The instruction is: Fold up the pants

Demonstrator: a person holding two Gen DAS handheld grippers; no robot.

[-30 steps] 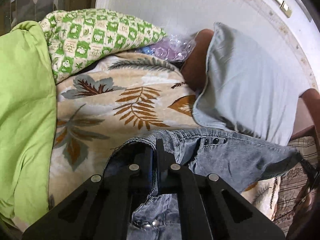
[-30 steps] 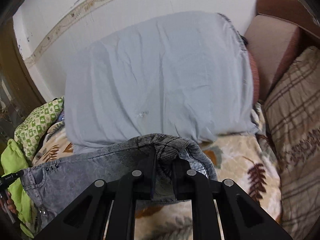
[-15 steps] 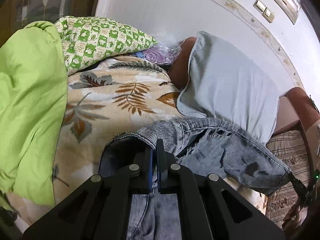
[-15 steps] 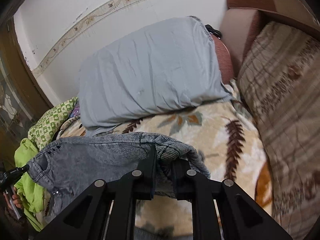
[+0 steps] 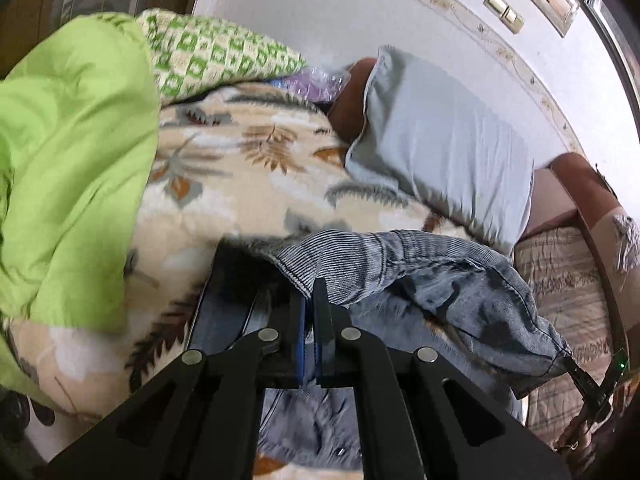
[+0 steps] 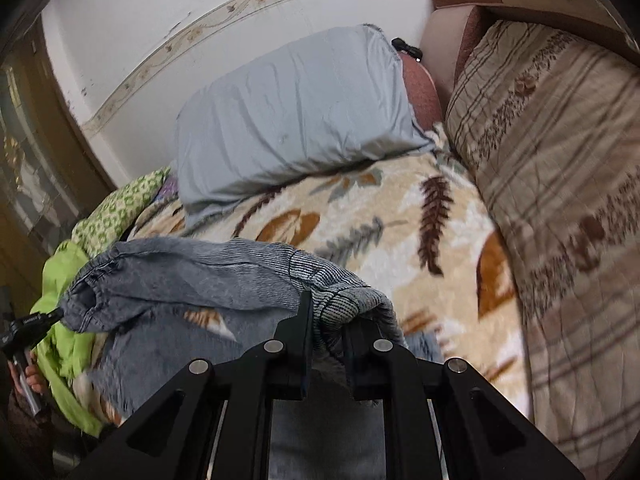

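The fingers [image 5: 297,312] of the left gripper [image 5: 309,300] were pressed together on the ribbed waistband of the pants [image 5: 420,280], with only a thin slot showing between them. To their left lay the green quilt [image 5: 72,152] and the green-patterned pillow [image 5: 208,52]; ahead lay the leaf-print blanket [image 5: 248,176] covering the bed. Against the view of a second before, more of that blanket showed between the waistband and the grey pillow [image 5: 440,144], and the wall switches stood higher in frame. The gripper had drawn back and upward, away from the headboard end.

The denim hung in a span from the left fingers rightward to the right gripper [image 6: 326,320], whose fingers [image 6: 301,320] were clamped on a bunched fold of the same ribbed band. The right wrist view recorded the same change: the grey pillow [image 6: 296,120], previously close behind the waistband, stood well apart, with a broad area of blanket [image 6: 400,216] exposed. The plaid cushion [image 6: 552,168] lay to the right.

Assessment: the waistband was held aloft at both ends, with the lower part of the garment draping towards the bed. The retreat suggested the pants were being lifted and carried back for laying out or doubling over. No fold was yet complete. Motion blur indicated movement in progress.
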